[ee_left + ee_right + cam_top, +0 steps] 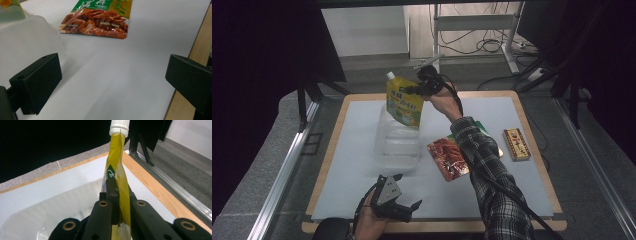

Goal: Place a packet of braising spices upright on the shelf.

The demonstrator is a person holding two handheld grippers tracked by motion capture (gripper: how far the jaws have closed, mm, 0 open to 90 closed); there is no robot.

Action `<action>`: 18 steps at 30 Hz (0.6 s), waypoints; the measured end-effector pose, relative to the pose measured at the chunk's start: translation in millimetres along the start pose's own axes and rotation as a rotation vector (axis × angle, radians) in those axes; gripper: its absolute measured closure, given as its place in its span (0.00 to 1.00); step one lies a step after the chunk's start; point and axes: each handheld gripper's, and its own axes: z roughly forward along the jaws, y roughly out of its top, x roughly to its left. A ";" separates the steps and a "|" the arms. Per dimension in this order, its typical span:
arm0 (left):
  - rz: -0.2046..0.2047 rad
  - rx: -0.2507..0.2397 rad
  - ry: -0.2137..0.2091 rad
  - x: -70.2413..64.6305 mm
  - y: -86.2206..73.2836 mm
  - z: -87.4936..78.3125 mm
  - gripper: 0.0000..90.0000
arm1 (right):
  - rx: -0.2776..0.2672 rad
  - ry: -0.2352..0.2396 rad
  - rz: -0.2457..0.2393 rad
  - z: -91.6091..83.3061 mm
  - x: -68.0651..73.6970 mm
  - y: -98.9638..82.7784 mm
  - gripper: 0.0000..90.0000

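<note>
- Right tongs [416,90] pinching yellow spouted pouch [403,101], clear tub [396,142] directly beneath.
- Left tongs [406,201] spread, idle on counter [347,165], near tub.

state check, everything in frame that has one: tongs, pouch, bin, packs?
Right tongs: shut on the yellow pouch.
Left tongs: open, nothing between the jaws, low at the near table edge.
Yellow pouch: lifted, hanging over the clear bin, white cap on.
Clear bin: no lid, on the white mat.
Red snack pack: flat on the mat.
Small box: flat on the mat.
</note>
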 end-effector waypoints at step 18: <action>-0.001 0.003 -0.012 -1.4 -0.1 2.0 0.00 | 0.018 -0.008 0.040 24.7 0.0 -11.3 0.99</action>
